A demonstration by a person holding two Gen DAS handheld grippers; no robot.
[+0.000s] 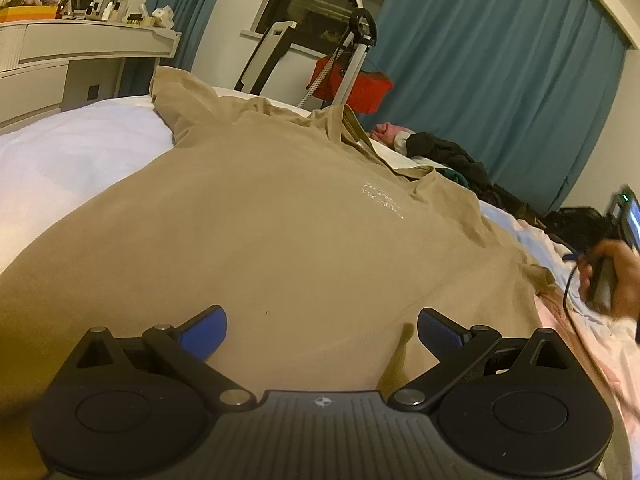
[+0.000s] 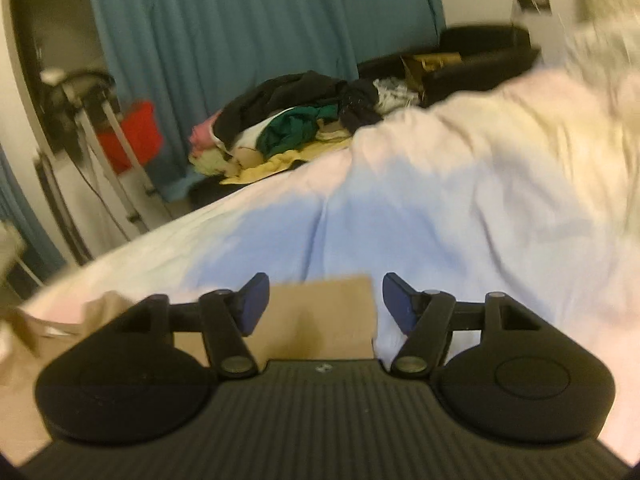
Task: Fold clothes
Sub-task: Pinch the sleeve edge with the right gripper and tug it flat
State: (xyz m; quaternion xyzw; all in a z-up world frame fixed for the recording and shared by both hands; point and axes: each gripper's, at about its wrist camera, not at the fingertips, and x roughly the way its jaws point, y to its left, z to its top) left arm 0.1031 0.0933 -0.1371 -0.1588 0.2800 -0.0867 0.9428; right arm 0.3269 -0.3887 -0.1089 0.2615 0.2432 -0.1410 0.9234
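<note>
Spread wide, the left claw (image 1: 322, 330) is held low over a flat-lying tan cotton T-shirt (image 1: 256, 216). Equally spread, the right claw (image 2: 324, 304) is brought to a tan sleeve end (image 2: 320, 320) between its blue pads. Only one layer should be pinched, judging by the pale quilted bedcover (image 2: 440, 208) beneath.

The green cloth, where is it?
In the right wrist view, the green cloth sits in the clothes pile at the bed's far edge, under a black garment, before the curtain.

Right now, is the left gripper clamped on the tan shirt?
No, the left gripper is open, its blue pads spread apart above the tan shirt.
</note>
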